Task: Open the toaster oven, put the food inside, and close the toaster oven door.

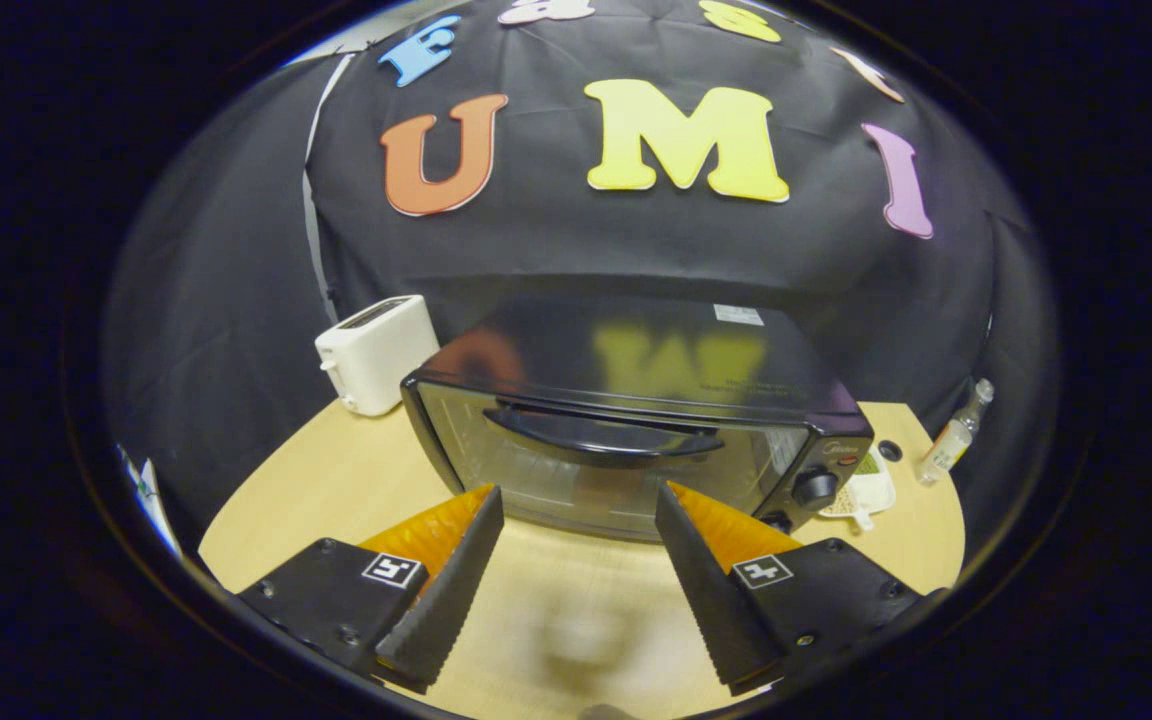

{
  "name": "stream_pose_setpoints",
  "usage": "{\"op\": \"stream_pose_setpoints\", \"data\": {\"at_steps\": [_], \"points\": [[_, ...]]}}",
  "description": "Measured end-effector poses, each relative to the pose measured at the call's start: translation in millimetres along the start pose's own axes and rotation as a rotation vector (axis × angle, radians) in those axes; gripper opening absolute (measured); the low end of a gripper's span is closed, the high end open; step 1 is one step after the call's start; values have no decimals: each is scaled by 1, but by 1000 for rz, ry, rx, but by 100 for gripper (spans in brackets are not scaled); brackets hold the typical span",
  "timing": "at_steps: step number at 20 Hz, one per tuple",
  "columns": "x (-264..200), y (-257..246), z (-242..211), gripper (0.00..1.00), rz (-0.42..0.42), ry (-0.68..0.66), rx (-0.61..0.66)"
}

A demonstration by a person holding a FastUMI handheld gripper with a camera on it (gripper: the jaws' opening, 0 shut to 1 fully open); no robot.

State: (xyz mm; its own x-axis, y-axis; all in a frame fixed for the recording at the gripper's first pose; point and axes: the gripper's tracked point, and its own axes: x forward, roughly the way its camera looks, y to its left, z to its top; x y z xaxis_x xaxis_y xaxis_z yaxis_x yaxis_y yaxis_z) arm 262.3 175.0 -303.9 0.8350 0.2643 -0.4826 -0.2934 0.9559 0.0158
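Since the toaster oven (636, 420) stands straight ahead of the gripper (579, 520) with its glass door shut, the relation that counts is between the door's handle (601, 435) and the fingers: the handle is a long bar running crosswise near the top of the door, beyond the fingertips and above the gap between them, its length at right angles to the line the fingers point along. The fingers stand wide apart with nothing between them but bare counter (576, 610), and they touch neither door nor handle. No food can be made out through the glass, which is dim and reflective, so a shut door here would fit either a job with the food not yet inside or one already closed up. To the oven's right, past its knob (816, 487), lies a small white dish (871, 495) and farther off a small bottle (954, 435); behind its left corner stands a white toaster (376, 352).
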Motion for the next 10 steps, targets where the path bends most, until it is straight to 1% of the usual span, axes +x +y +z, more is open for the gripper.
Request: {"op": "stream_pose_setpoints", "data": {"at_steps": [5, 8, 10], "points": [[-17, -4, 1, 98, -5, -12, 22], [-48, -11, 13, 98, -36, -59, 23], [-82, -16, 26, 98, -65, -102, 35]]}}
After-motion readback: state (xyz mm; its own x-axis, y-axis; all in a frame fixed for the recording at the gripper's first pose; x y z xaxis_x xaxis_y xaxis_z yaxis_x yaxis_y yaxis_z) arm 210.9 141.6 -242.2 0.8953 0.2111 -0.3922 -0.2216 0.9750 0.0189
